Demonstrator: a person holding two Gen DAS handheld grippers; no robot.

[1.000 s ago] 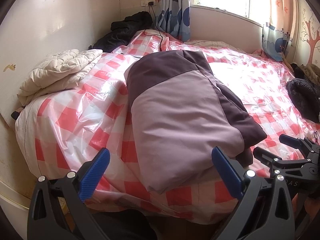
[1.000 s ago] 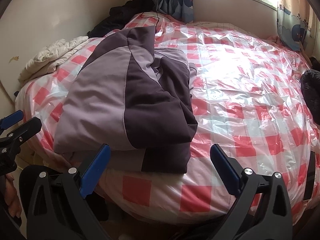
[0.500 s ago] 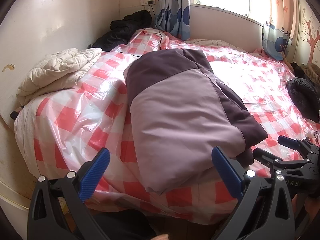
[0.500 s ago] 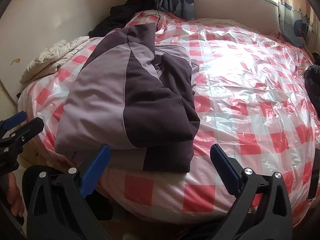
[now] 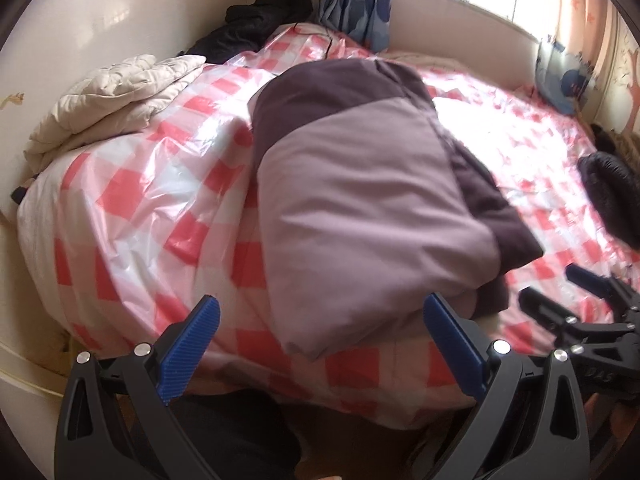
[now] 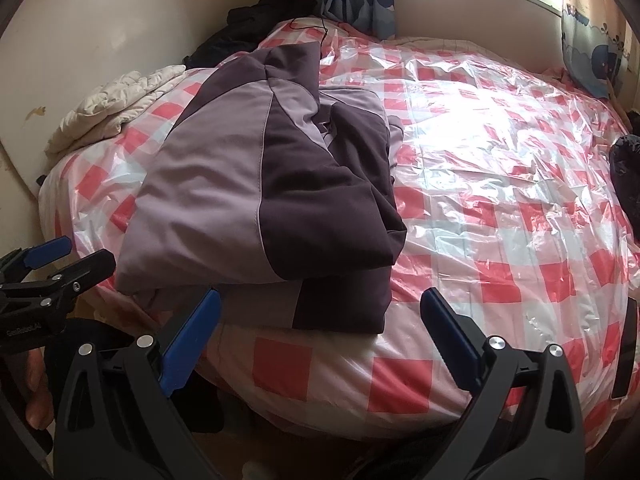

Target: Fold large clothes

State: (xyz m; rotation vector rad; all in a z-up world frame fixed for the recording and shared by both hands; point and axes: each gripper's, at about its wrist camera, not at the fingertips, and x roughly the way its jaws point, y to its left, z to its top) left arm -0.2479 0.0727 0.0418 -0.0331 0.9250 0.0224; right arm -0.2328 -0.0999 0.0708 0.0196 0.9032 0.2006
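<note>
A large jacket in light mauve and dark purple (image 5: pixel 360 184) lies folded in layers on the bed, also in the right wrist view (image 6: pixel 256 184). My left gripper (image 5: pixel 320 332) is open and empty, just short of the jacket's near edge at the bed's front. My right gripper (image 6: pixel 320 328) is open and empty, close in front of the jacket's lower folded layer. Each gripper shows in the other's view: the right one (image 5: pixel 560 292) and the left one (image 6: pixel 68 258).
The bed (image 6: pixel 500 184) has a red-and-white check cover under clear plastic. A cream quilted garment (image 5: pixel 108 100) lies at the left edge. Dark clothes (image 5: pixel 256 20) lie in the far corner, another dark garment (image 5: pixel 612 192) at the right. A cable (image 6: pixel 316 28) trails from the wall socket.
Both grippers have moved a little closer to the bed and the jacket. The jacket itself has not moved and both grippers stay open.
</note>
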